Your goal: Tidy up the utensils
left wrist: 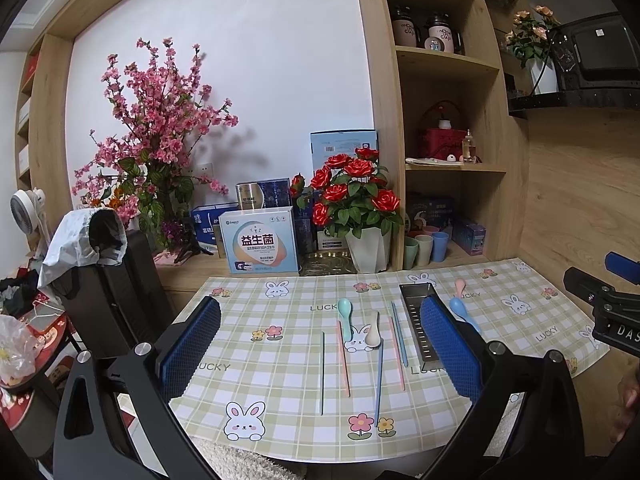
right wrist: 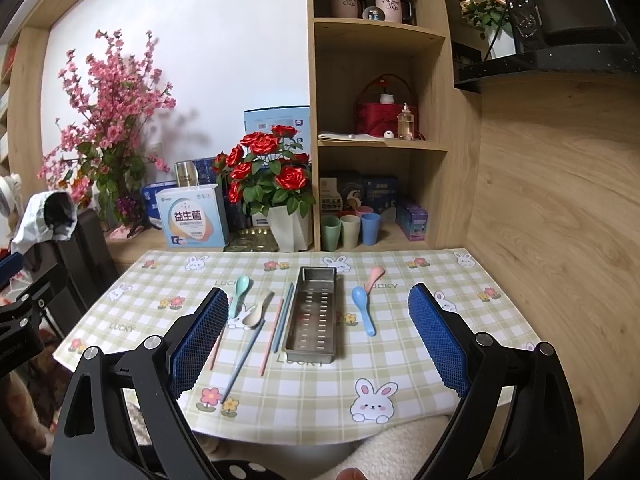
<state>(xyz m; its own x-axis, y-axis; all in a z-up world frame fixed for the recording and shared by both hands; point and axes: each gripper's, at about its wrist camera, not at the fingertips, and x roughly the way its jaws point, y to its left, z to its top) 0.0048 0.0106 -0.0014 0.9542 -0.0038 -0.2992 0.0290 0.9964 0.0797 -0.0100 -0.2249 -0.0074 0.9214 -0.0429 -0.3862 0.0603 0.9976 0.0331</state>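
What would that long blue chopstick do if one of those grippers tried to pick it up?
The blue chopstick looks thin and smooth, so it may roll or slip off the pads. It lies flat on the checked mat, leaving little to grab. It seems stiff and probably light.

Both wrist cameras looked forward and slightly down over the checked tablecloth (right wrist: 400, 380) toward the wooden shelf (right wrist: 380, 148). The left view sat left of the metal tray (left wrist: 420, 320), the right view almost straight before it (right wrist: 314, 312). Both shared tray, cloth and shelf.
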